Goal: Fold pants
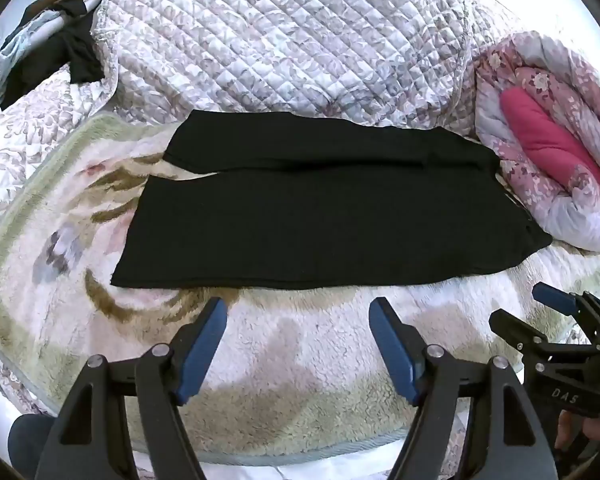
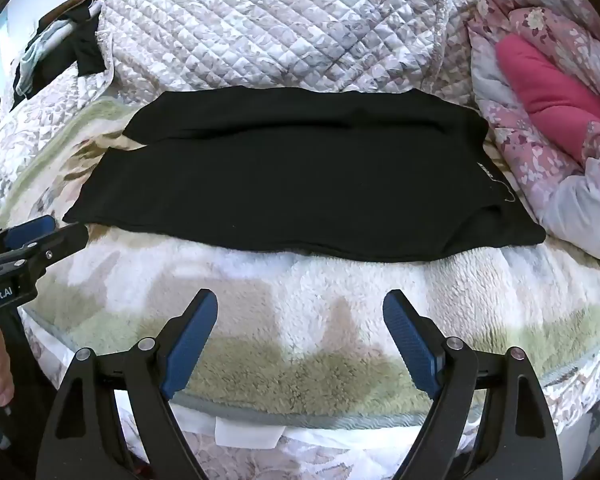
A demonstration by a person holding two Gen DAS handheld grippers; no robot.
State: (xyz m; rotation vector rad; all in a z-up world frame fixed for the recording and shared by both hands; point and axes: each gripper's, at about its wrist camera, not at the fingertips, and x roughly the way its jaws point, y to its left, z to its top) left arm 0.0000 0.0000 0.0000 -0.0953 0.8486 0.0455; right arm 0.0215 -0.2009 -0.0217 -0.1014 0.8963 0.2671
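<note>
**A:** Pants status? Which way do they run?

**B:** The black knit pants (image 1: 320,216) lie flat on the fluffy floral fleece blanket (image 1: 300,360), long axis crosswise ahead of me, legs left, waist right. My left gripper (image 1: 298,316) and right gripper (image 2: 300,308) both gape wide, empty, hovering just short of the near edge.

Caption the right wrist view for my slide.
Open right gripper hovers before black pants spread flat on fleece blanket.
</note>
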